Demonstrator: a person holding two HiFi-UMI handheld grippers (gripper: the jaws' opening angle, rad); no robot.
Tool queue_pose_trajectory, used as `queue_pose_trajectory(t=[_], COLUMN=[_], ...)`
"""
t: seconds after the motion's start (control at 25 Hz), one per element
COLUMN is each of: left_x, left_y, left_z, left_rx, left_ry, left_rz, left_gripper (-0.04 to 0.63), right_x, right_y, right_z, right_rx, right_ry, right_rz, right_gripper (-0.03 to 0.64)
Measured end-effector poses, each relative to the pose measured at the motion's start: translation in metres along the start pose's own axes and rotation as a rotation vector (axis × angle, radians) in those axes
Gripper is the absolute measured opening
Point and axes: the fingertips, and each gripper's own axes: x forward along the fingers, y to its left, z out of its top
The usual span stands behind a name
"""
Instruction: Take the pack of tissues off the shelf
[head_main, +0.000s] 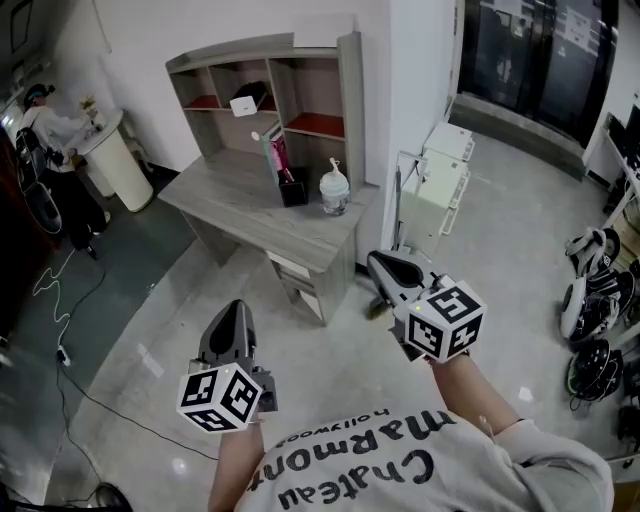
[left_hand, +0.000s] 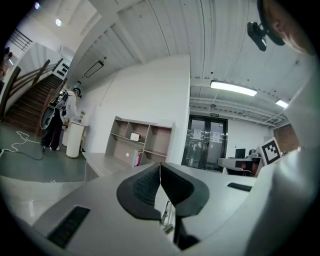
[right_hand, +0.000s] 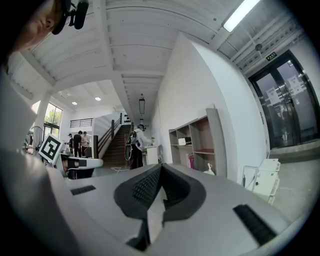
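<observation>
The tissue pack (head_main: 245, 103) is a small white packet lying in a middle cubby of the grey shelf unit (head_main: 350, 90) that stands on the desk (head_main: 250, 215). It also shows small and far off in the left gripper view, tissue pack (left_hand: 134, 136), and in the right gripper view, tissue pack (right_hand: 183, 141). My left gripper (head_main: 232, 318) hovers over the floor well short of the desk, jaws shut and empty. My right gripper (head_main: 385, 265) is held level near the desk's right corner, also shut with nothing in it. Both point toward the shelf.
On the desk stand a pink book (head_main: 273, 152), a black holder (head_main: 293, 187) and a white bottle (head_main: 334, 190). A white cabinet (head_main: 440, 170) sits right of the desk. A person (head_main: 50, 130) stands by a round white table at far left. Cables cross the floor; helmets (head_main: 590, 300) lie at right.
</observation>
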Motion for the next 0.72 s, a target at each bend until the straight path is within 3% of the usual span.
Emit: queue_pose_trajectory(t=[0.32,0.52,0.72], left_x=[0.0,0.004,0.034], left_y=[0.017,0.051,0.1], left_z=[-0.014,-0.011,0.0], left_rx=[-0.052,-0.09,-0.072], left_ry=[-0.009,-0.019,-0.009], left_rz=[0.018,0.03,0.019], left_gripper=[0.018,0.018,0.018], right_x=[0.027,0.064,0.122], right_y=[-0.001,0.013,0.025], right_z=[-0.025,-0.028,-0.027], right_rx=[0.029,0.03,0.012], right_ry=[0.041,0.055,0.079], right_rz=[0.037,0.069,0.066], right_gripper=[0.006,0.006,0.006])
